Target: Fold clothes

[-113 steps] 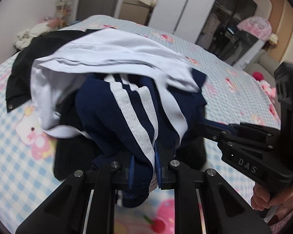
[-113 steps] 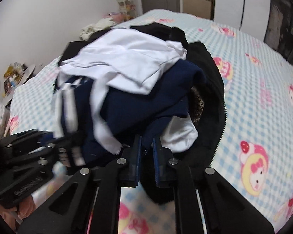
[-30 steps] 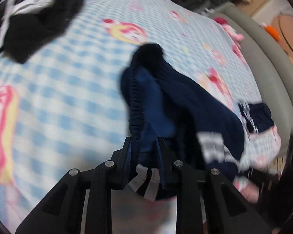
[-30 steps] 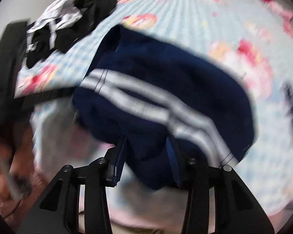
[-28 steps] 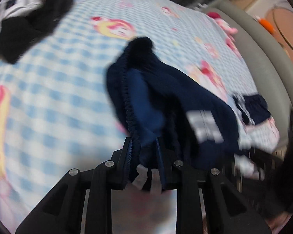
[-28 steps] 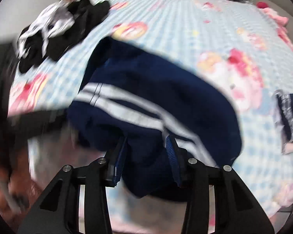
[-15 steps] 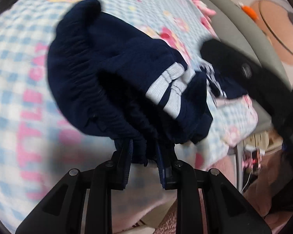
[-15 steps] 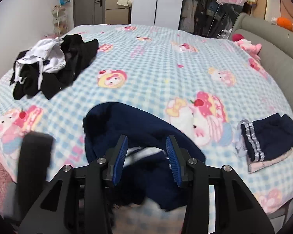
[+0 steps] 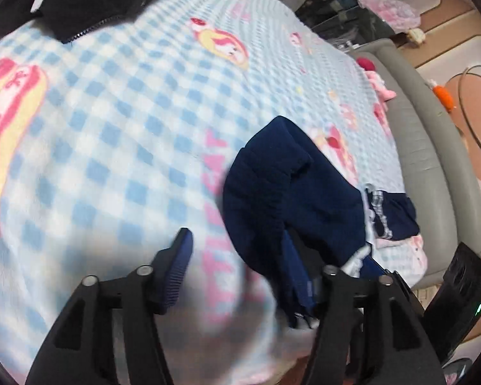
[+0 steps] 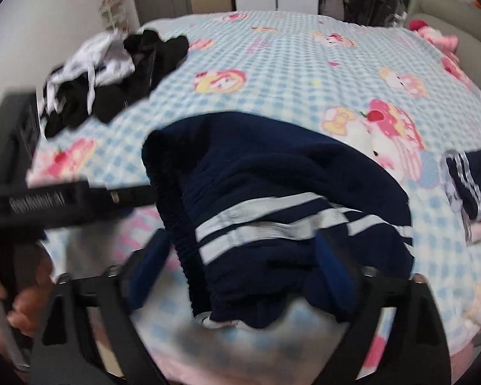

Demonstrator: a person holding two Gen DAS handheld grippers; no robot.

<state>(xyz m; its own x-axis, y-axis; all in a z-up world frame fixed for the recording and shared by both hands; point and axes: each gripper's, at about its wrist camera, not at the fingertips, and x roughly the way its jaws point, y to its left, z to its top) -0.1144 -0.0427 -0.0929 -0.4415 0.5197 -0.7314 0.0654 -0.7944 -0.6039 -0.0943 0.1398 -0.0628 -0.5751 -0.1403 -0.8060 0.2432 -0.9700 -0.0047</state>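
Navy trousers (image 10: 272, 199): lay bunched on bed (image 10: 304, 64) between my spread right tongs (image 10: 240, 256); left tongs (image 9: 240, 266) spread, beside them.

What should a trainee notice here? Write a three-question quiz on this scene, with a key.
1. True or false: the left gripper is shut on the navy striped pants.
2. In the right wrist view, the black-and-white clothes pile lies on the checked bedspread: A) far left, B) far right, C) under the pants.
3. Fill in: the folded navy garment lies to the pants' ____.

Key: 1 false; 2 A; 3 right.
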